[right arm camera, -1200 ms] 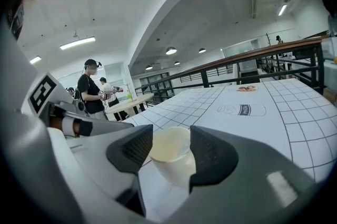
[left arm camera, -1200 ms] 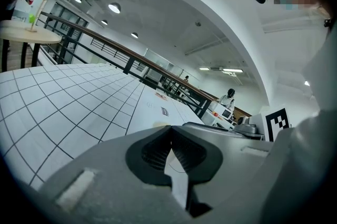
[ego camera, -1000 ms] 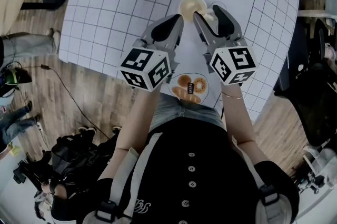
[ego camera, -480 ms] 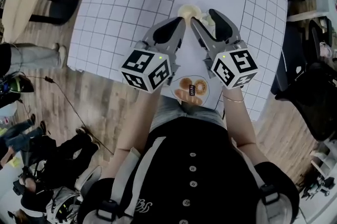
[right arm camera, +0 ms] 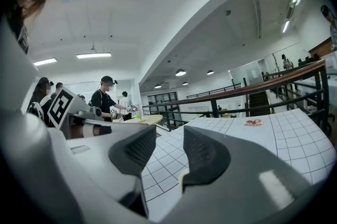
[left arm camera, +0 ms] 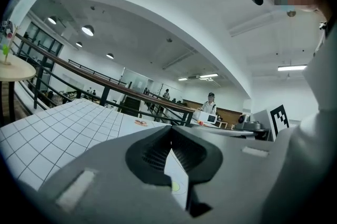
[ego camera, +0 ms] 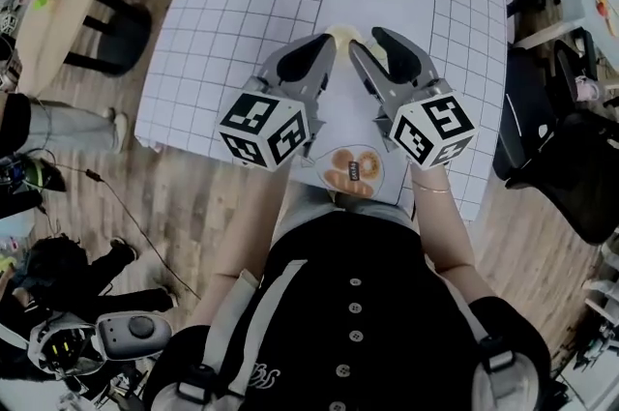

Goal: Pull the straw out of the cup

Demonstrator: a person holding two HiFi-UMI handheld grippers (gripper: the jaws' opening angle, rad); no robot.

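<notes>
Grey plastic forms the left hand-held gripper (ego camera: 324,46), whose ribbed dark pads are pressed together on nothing; a black-and-white marker cube (ego camera: 266,129) sits at its rear. Just past its tip, between the two tools, a sliver of the pale cream round cup (ego camera: 341,33) shows on the white grid-printed table (ego camera: 242,3). The straw cannot be made out. The right hand-held gripper (ego camera: 368,40) has its jaws apart, having just been closing, with nothing between them. A second ago the cup's whole rim lay clear beyond the tips; now both grippers cover most of it.
</notes>
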